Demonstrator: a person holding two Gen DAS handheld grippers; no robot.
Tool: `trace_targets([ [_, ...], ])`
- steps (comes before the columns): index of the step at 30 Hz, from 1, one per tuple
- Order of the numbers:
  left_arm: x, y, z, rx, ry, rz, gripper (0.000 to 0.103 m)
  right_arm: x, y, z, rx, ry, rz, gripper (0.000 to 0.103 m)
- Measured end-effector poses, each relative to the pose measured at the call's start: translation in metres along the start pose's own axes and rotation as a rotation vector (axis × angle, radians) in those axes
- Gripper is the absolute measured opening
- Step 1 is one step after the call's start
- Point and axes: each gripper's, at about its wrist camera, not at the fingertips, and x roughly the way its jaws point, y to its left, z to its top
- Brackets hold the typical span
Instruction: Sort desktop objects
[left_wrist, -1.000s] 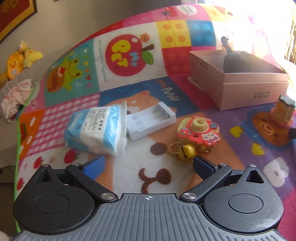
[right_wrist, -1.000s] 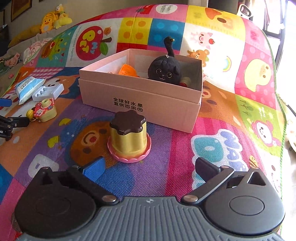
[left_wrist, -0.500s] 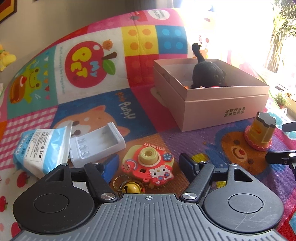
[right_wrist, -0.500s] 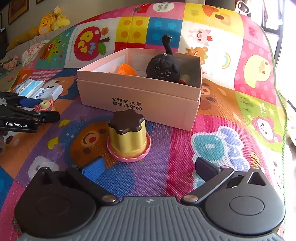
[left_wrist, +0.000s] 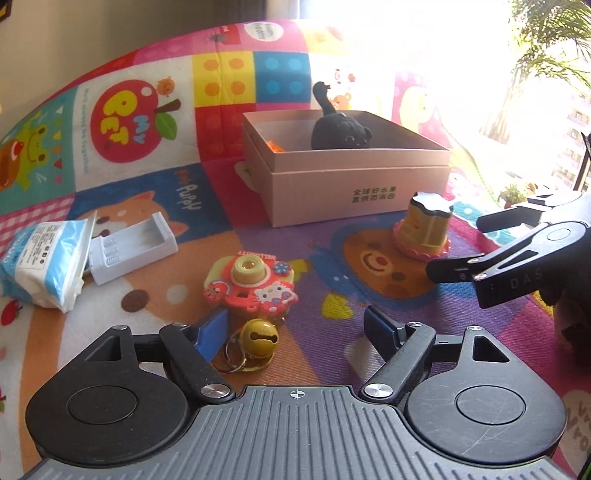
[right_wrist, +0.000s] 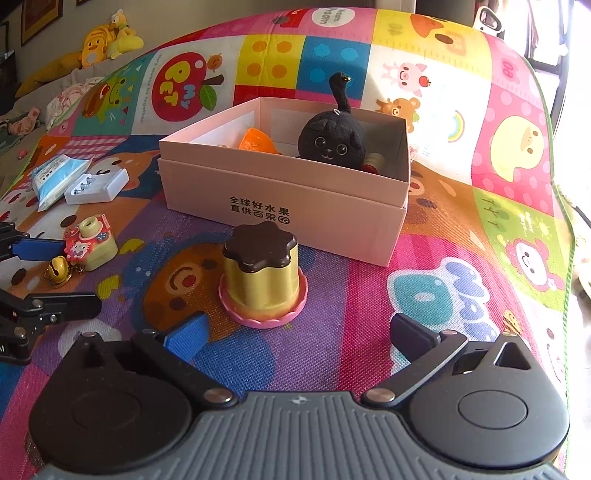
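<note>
A pink cardboard box (left_wrist: 354, 188) (right_wrist: 288, 206) holds a black plush cat (left_wrist: 338, 131) (right_wrist: 332, 140) and an orange piece (right_wrist: 256, 142). A red toy camera keychain (left_wrist: 249, 282) (right_wrist: 88, 245) with a gold bell (left_wrist: 258, 338) lies just ahead of my open, empty left gripper (left_wrist: 295, 326). A yellow pudding toy with a brown lid on a pink base (right_wrist: 262, 275) (left_wrist: 424, 230) stands just ahead of my open, empty right gripper (right_wrist: 295, 334), which also shows in the left wrist view (left_wrist: 517, 243).
A white battery holder (left_wrist: 129, 249) (right_wrist: 98, 186) and a blue-white tissue pack (left_wrist: 40, 262) (right_wrist: 55, 177) lie on the colourful play mat (right_wrist: 443, 229) to the left. Yellow plush toys (right_wrist: 103, 37) lie beyond the mat. A bright window is at the right.
My left gripper swung right and closed in on the toy camera, bringing the box and pudding toy into its view. The right gripper edged slightly closer to the pudding toy.
</note>
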Motion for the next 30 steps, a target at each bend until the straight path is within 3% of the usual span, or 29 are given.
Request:
trace_targets([
  [3,0.0,-0.001,0.0,-0.001,0.0,-0.009,0.086,0.007,0.005,0.006,-0.01,0.01,0.045,0.103],
  [5,0.0,0.002,0.0,-0.022,-0.002,-0.01,0.088,0.01,0.01,0.01,-0.019,-0.001,0.055,0.098],
  [8,0.0,0.009,0.002,-0.059,-0.01,0.007,0.092,0.009,0.017,0.013,-0.031,-0.015,0.063,0.082],
  [12,0.005,0.014,0.01,-0.035,-0.014,0.072,0.093,0.002,0.023,0.014,-0.052,-0.014,0.072,0.056],
  [15,0.015,0.017,0.018,-0.015,-0.007,0.098,0.091,-0.003,0.024,0.014,-0.041,0.008,0.082,0.055],
  [23,0.021,0.009,0.019,0.024,0.011,0.087,0.063,-0.028,0.018,0.008,-0.041,0.053,0.151,0.055],
  [30,-0.002,-0.015,0.013,0.091,0.019,0.025,0.063,-0.072,0.012,0.01,-0.065,-0.02,0.166,0.055],
])
